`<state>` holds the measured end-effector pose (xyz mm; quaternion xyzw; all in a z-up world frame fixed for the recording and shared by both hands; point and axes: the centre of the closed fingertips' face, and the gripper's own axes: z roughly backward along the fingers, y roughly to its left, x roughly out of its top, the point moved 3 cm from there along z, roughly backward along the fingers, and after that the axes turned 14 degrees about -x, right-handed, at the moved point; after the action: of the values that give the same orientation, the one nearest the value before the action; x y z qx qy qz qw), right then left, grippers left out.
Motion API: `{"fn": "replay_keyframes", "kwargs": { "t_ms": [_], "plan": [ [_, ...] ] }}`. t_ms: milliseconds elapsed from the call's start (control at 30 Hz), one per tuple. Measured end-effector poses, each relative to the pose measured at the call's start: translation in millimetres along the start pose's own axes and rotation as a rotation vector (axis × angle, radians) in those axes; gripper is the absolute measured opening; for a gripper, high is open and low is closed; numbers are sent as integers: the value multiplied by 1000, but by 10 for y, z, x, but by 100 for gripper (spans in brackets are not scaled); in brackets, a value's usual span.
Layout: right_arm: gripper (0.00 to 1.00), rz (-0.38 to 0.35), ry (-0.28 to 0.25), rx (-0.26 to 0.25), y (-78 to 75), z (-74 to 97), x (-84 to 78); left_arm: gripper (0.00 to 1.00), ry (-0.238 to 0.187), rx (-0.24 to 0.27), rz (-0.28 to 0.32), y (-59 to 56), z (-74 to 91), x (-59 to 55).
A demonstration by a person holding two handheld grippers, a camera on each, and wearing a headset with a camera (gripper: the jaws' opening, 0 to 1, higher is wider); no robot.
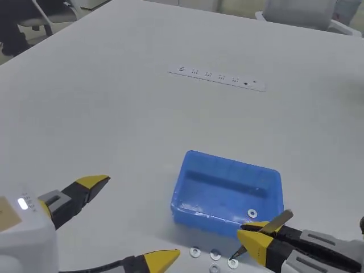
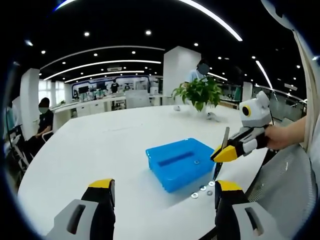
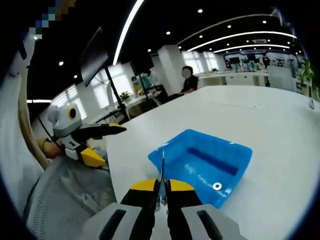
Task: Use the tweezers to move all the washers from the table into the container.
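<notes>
1. One washer (image 1: 252,214) in the container (image 1: 227,165) — other washers (image 1: 214,254) on the table (image 1: 114,102) just nearside.
2. Right gripper (image 1: 256,239) clamps the tweezers (image 1: 278,220); left gripper (image 1: 139,217) gapes, empty.
3. Next, probably: tweezers pinch a table washer.

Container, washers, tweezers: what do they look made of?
Container: likely plastic, glossy; saturated blue, moulded walls. Washers: probably metal; small silvery rings with a slight shine. Tweezers: seemingly metal; thin flat grey blade, blurred here.
</notes>
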<state>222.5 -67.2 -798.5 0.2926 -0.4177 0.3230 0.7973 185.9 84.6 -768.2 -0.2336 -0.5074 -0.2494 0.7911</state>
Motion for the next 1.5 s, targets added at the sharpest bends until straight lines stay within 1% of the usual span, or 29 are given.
{"fn": "replay_keyframes", "kwargs": {
  "t_ms": [67,100,233,400,500,567,667,733,833,900,967,1033,1067,1100,1133,1167,1200,1233,1300,1433,1500],
  "plan": [
    [4,19,18,-15,-17,-18,-49,83,3,-4,3,-5,-3,-6],
    [4,25,18,-22,-25,-24,-59,83,5,-3,3,3,-2,-14],
    [4,29,28,-21,-26,-39,-87,83,6,-2,1,19,2,-29],
    [4,52,34,-36,-39,-57,-108,82,10,-4,0,20,3,-38],
    [4,55,37,-33,-35,-73,-122,82,12,-2,-2,24,5,-41],
    [4,76,45,-38,-30,-83,-140,82,12,-2,-1,24,6,-42],
    [4,88,53,-36,-23,-94,-155,82,15,-1,-3,26,7,-44],
    [4,88,52,-29,-11,-94,-152,82,16,-2,-3,24,7,-45],
    [4,109,50,-27,8,-98,-148,81,17,-4,-6,17,8,-43],
    [4,138,51,-28,29,-97,-153,82,8,-9,-7,6,8,-28],
    [4,217,48,-26,63,-87,-160,81,7,-5,-7,10,12,-25],
    [4,260,54,-14,106,-79,-188,81,9,-5,-8,8,12,-27],
    [4,297,52,1,138,-80,-210,81,9,-6,-10,4,12,-25],
    [4,315,55,-4,142,-85,-230,81,9,-5,-13,4,12,-22],
    [4,333,60,-24,120,-99,-243,82,7,-5,-12,1,13,-20],
    [3,328,64,-28,111,-101,-246,82,2,-7,-11,-4,11,-11],
    [3,321,61,-25,95,-100,-235,83,-14,-15,-6,-19,8,11],
    [3,299,65,-24,74,-101,-232,83,-19,-16,-6,-21,9,20],
    [3,274,60,-28,39,-98,-223,83,-13,-12,-6,-16,8,13],
    [3,236,73,-34,20,-84,-219,83,-11,-18,-8,-29,-4,16],
    [3,211,70,-31,24,-66,-197,82,-10,-15,-6,-26,-4,14]
  ]
}}
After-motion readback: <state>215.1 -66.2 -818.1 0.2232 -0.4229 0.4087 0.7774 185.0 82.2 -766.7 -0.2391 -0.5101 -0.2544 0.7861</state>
